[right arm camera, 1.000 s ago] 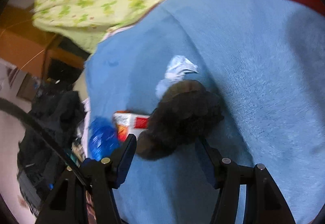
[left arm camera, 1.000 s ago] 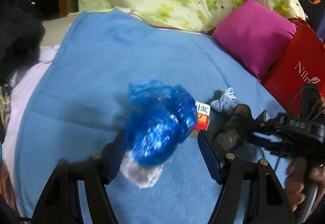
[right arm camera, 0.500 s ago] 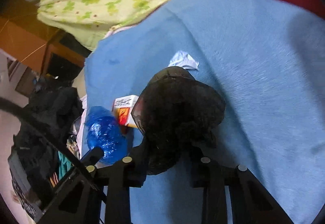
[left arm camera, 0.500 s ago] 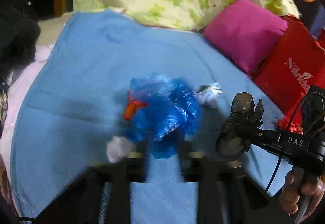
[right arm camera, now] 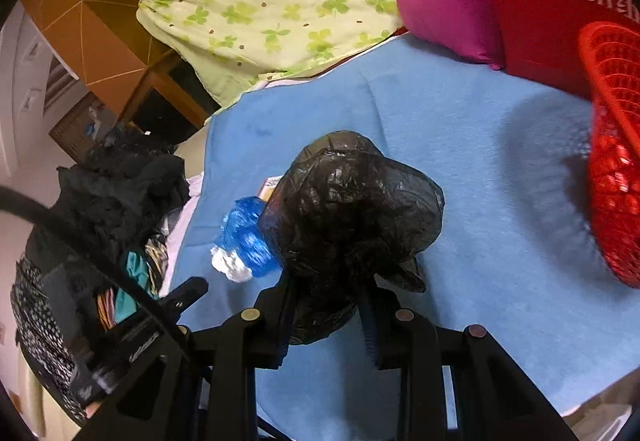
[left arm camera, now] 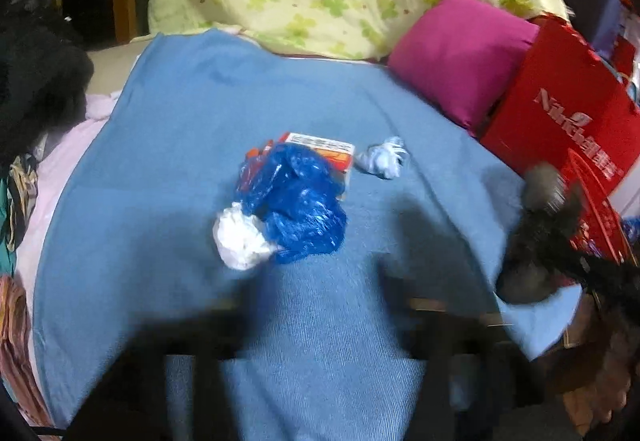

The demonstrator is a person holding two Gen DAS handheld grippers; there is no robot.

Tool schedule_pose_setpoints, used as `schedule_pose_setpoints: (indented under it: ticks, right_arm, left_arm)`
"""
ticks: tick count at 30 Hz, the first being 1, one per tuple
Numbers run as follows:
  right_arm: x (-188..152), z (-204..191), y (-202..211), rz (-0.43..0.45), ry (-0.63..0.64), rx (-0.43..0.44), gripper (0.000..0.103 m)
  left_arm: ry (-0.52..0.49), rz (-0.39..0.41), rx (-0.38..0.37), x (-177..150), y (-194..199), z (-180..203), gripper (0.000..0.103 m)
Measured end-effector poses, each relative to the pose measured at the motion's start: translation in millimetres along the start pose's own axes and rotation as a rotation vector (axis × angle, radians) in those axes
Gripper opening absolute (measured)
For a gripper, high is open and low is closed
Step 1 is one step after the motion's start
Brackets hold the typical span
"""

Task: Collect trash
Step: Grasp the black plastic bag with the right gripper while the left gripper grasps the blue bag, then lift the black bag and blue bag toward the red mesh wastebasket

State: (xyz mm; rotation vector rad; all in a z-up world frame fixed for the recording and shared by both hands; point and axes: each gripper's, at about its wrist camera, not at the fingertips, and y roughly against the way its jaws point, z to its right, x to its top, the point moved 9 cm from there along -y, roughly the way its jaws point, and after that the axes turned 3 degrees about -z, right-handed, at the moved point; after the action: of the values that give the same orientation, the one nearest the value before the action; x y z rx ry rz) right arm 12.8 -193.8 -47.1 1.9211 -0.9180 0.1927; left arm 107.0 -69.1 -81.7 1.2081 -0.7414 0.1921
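Right claw [right arm camera: 326, 315] clamps crinkly black plastic bag [right arm camera: 352, 209].

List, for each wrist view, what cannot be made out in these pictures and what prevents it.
- Left wrist view: the left claw is motion-blurred, so its fingers show only as dark smears.
- Left wrist view: the carton is partly covered by the blue bag; its print is unreadable.
- Right wrist view: the black bag held in the right claw hides the crumpled paper.
- Right wrist view: the red basket is cut off by the edge.
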Motion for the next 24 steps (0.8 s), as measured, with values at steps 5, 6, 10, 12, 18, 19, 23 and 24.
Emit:
schedule_pose_setpoints:
  ticks: [5, 6, 10, 12, 18, 19, 23, 24]
  right_arm:
    - [-8.9, 22.1, 5.7, -0.006, 0.0, -0.011, 0.031]
    - [-9.5, 24.8, 4.4, -0.009, 0.003, -0.014, 0.031]
    - [-11.7, 32.2, 3.7, -0.01, 0.018, -0.021, 0.031]
    - [-11.8, 33.4, 3.2, -0.014, 0.023, -0.016, 0.031]
    - [-13.8, 31.3, 15.0, 0.011, 0.05, -0.015, 0.031]
    - [-15.1, 27.9, 18.0, 0.017, 0.05, -0.013, 0.031]
    - [-16.9, 20.7, 38.5, 0.056, 0.067, -0.008, 0.031]
    - [-17.1, 18.9, 44.5, 0.066, 0.072, -0.008, 0.031]
  left_arm:
    - [0.013, -0.017, 0.081, 25.1, -44.4, -7.7, 0.078]
    - [0.01, -0.024, 0.092, 27.6, -51.1, -7.5, 0.078]
    - [-0.018, -0.095, 0.122, 31.6, -88.2, -6.1, 0.054]
    - [-0.023, -0.081, 0.129, 30.6, -91.6, -4.2, 0.052]
    - [-0.035, -0.052, 0.087, 20.6, -60.8, 7.8, 0.044]
    - [-0.041, -0.036, 0.083, 18.7, -50.3, 11.4, 0.044]
    - [-0.052, 0.051, 0.034, 9.7, 2.0, 27.3, 0.044]
    - [-0.059, 0.066, 0.032, 8.6, 11.0, 30.8, 0.044]
